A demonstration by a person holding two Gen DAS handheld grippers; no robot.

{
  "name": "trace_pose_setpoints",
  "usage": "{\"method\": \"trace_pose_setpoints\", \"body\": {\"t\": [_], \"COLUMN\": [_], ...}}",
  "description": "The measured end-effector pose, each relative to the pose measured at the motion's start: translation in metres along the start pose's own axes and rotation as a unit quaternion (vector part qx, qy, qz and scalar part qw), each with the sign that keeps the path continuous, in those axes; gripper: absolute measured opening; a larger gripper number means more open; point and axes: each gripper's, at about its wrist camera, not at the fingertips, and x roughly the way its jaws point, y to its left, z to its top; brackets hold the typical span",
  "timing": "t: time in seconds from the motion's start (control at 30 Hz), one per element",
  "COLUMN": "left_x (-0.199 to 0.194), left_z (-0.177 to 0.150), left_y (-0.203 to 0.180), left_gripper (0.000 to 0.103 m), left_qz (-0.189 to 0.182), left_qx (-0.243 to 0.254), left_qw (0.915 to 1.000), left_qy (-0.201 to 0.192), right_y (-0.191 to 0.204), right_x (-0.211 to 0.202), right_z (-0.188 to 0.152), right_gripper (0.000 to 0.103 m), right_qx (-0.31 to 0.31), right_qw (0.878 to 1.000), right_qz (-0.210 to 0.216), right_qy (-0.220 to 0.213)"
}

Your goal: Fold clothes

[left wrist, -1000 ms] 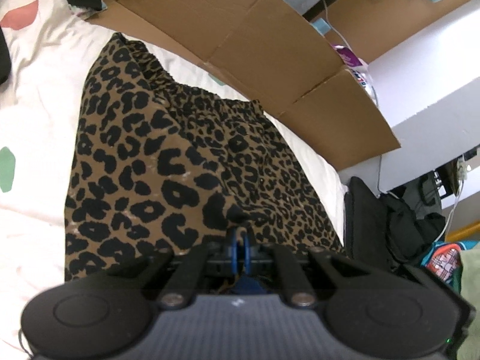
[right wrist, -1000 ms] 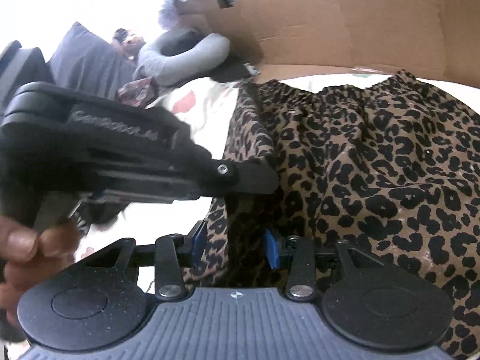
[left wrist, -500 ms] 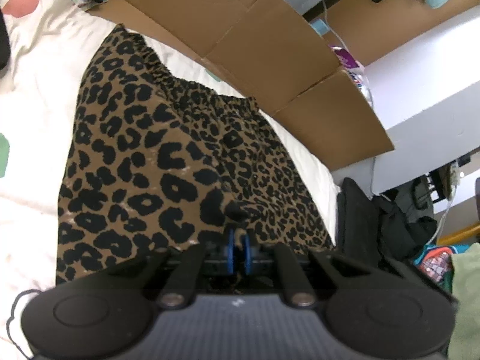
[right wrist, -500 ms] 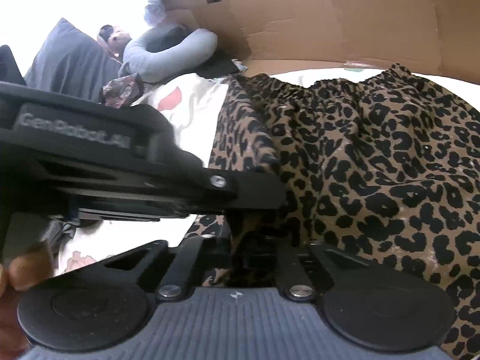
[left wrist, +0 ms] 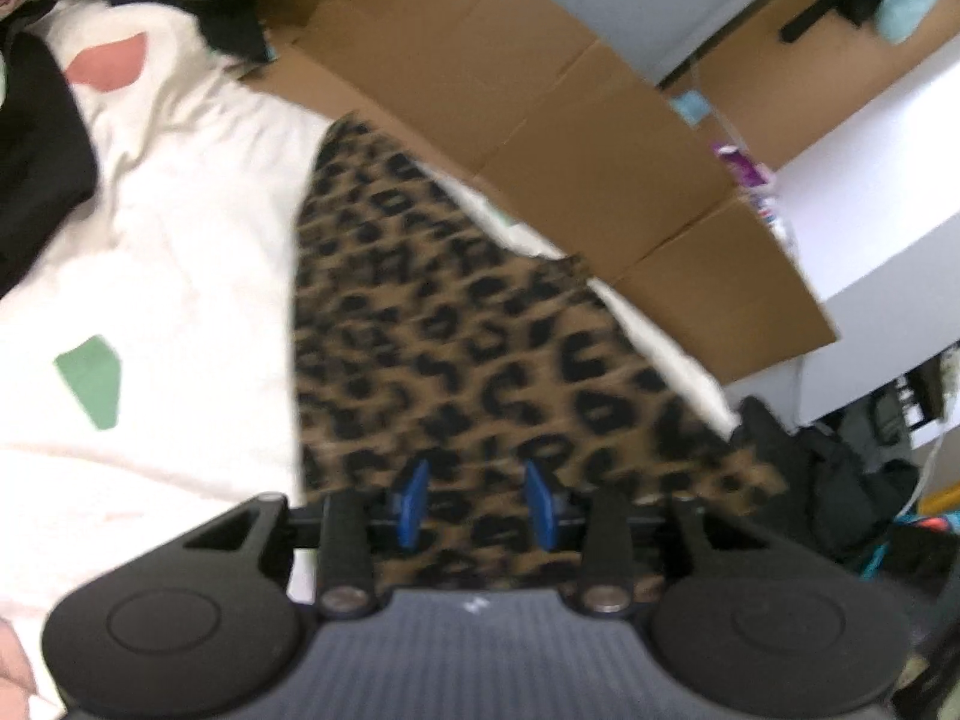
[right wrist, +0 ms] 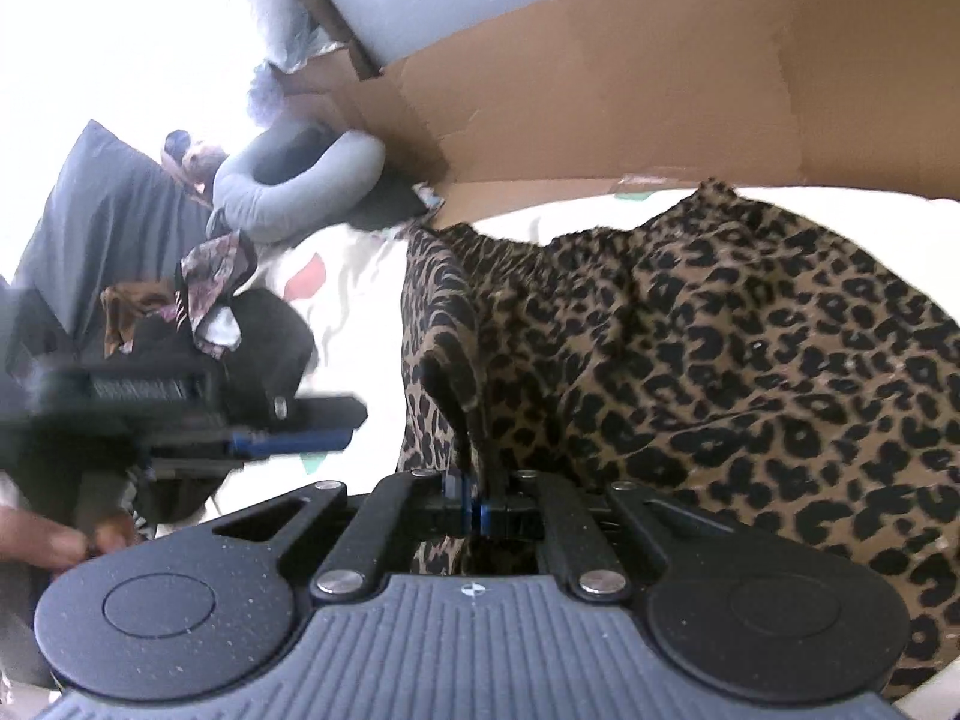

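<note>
Now your right gripper (right wrist: 477, 501) is pinched tight on a bunched edge of the leopard skirt (right wrist: 720, 372), right at its near left corner, and that bit of cloth stands up in a little ridge from the bed sheet (right wrist: 354, 300). Your left gripper (left wrist: 477, 501) has its blue fingers (left wrist: 411, 501) spread wide, with nothing between them; it hangs just over the near edge of the skirt (left wrist: 456, 336), though this view is blurry.

The skirt lies on the white sheet (left wrist: 180, 252), with its long way running from you toward the far edge of the bed. Its gathered waist is at the far end, close to the cardboard (right wrist: 630, 96) that stands there. In the right view, most of the cloth spreads off to the right of the pinched spot.

In that same view your left gripper (right wrist: 288, 441) sits off to the left of the skirt, over bare sheet, so your right gripper is the nearer one, since it already has the cloth. Any fold turns on that held corner: the rest of the skirt lies ahead and to the right of it
</note>
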Motion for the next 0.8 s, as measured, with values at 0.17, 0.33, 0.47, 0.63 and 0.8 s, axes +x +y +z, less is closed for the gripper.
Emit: {"method": "trace_pose_setpoints", "body": {"t": [0.17, 0.33, 0.47, 0.63, 0.8], "left_x": [0.008, 0.014, 0.018, 0.024, 0.028], "left_z": [-0.007, -0.013, -0.016, -0.021, -0.028], "left_y": [0.007, 0.006, 0.002, -0.008, -0.009], "left_gripper": [0.038, 0.038, 0.038, 0.038, 0.039], "left_qz": [0.031, 0.033, 0.036, 0.041, 0.038], "left_qx": [0.002, 0.004, 0.021, 0.052, 0.070], "left_qw": [0.9993, 0.9988, 0.9979, 0.9959, 0.9929], "left_qy": [0.019, 0.037, 0.049, 0.062, 0.089], "right_y": [-0.018, -0.035, -0.049, -0.071, -0.094], "right_x": [-0.018, -0.036, -0.049, -0.062, -0.072], "right_z": [0.008, 0.015, 0.018, 0.018, 0.015], "right_gripper": [0.001, 0.001, 0.001, 0.001, 0.001], "right_qx": [0.014, 0.025, 0.035, 0.052, 0.071], "right_qw": [1.000, 0.999, 0.997, 0.995, 0.991], "right_qz": [-0.017, -0.036, -0.052, -0.077, -0.104], "right_qy": [-0.011, -0.024, -0.033, -0.041, -0.042]}}
